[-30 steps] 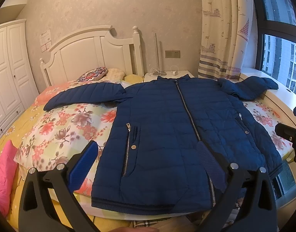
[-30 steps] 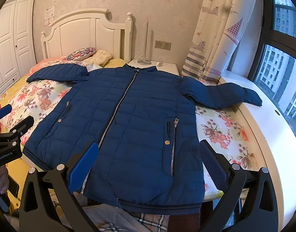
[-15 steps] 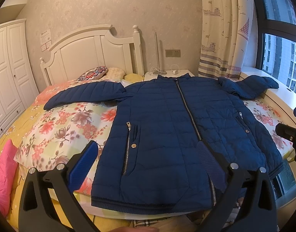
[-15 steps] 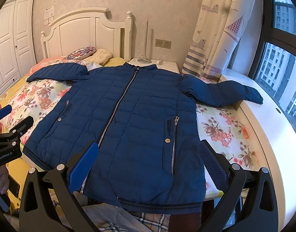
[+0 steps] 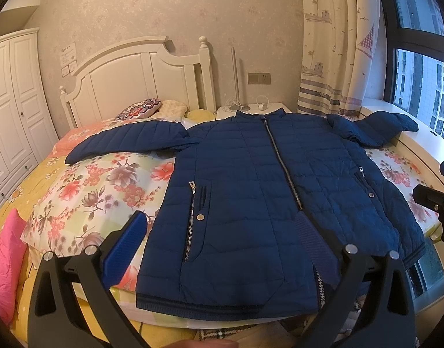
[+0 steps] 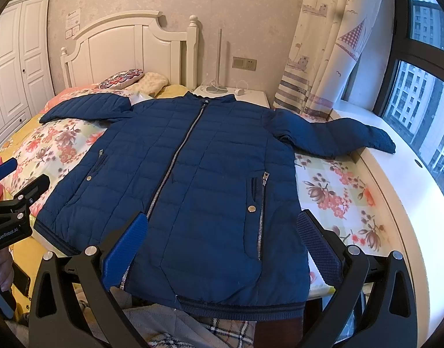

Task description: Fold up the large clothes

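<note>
Jacket (image 5: 251, 203), navy quilted, is laid flat and zipped, front up, across the foot half of the bed (image 5: 85, 191), hem at the near edge, collar toward the headboard (image 5: 134, 72). One sleeve (image 5: 126, 142) is spread toward the bed's left edge, the other sleeve (image 6: 338, 133) onto the window ledge (image 6: 410, 203). Left gripper (image 5: 219, 237) and right gripper (image 6: 222, 237) are held released above the hem, nothing grasped. No fold looks started; a sleeve cuff likely needs to be pinched and brought across the chest next.
</note>
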Motion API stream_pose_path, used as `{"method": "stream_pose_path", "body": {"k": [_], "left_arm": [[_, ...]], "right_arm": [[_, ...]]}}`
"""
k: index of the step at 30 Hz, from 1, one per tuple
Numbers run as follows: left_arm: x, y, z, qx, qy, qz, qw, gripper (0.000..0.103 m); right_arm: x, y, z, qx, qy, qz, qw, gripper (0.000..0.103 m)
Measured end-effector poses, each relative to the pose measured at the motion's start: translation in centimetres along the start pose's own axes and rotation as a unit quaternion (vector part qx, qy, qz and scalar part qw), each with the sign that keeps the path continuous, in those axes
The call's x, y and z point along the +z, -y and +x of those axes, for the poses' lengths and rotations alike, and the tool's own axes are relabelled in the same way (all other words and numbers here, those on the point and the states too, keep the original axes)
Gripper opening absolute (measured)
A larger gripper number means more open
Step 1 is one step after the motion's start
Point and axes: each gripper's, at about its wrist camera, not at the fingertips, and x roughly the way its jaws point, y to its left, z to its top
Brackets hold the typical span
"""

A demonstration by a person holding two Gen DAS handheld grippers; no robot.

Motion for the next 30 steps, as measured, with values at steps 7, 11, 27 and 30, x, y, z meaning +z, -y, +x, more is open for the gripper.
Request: {"method": "stream_pose_path", "body": {"k": [7,11,27,30], "left_arm": [[-0.7,0.1,0.7,-0.002,-0.011,0.0,0.9999,0.101],[-0.4,-0.3,2.6,-0.03,-0.03,-0.018,0.9989,0.101],[8.2,3.0,28.4,0.02,-0.168,0.083,0.9821,0.101],[9.1,2.5,33.4,0.032,-0.201,0.068,0.9768,0.101]], "right_arm": [[-0.3,0.3,0.9,0.002,-0.006,0.007,1.0,0.099],[-0.4,1.2,2.2,0.004,-0.01,0.023,1.0,0.099],[5.4,19.5,19.6,-0.07,-0.069,0.197,0.976,0.099],[7.1,25.2,23.9,-0.1,-0.077,0.248,0.961,0.099]]}}
